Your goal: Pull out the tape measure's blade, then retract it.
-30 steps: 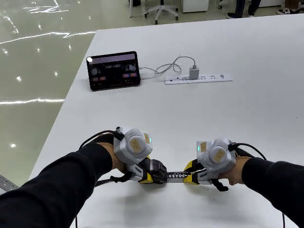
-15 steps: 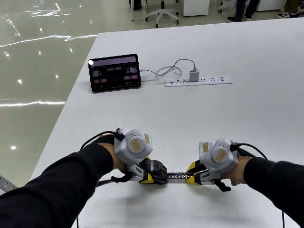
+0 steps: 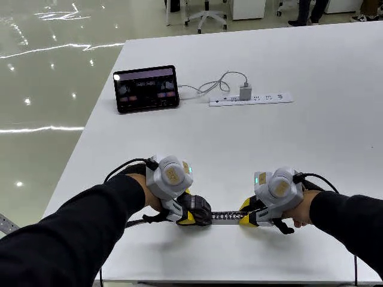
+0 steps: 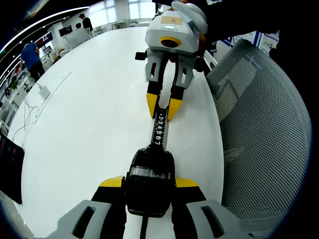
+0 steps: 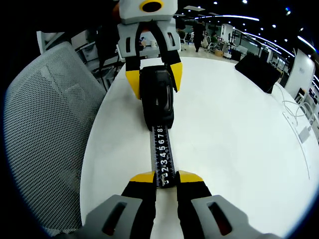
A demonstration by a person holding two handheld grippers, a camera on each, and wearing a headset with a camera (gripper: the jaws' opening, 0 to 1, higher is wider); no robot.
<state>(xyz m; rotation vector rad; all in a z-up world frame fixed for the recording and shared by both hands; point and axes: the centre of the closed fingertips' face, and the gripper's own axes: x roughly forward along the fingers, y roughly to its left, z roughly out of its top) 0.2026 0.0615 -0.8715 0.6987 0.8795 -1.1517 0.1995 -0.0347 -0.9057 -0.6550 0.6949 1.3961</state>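
Black, yellow-trimmed plastic tape measure case [image 3: 195,210] at near edge of white table [image 3: 269,149], clamped in left gripper [image 3: 187,217] jaws; numbered steel blade [image 5: 160,149] a short way out, tip pinched in right gripper [image 5: 166,178] jaws; looks mid pull-out, so next needs right gripper drawn straight away, then eased back.

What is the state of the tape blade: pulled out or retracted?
Pulled out: the numbered blade spans from the case to the right gripper.
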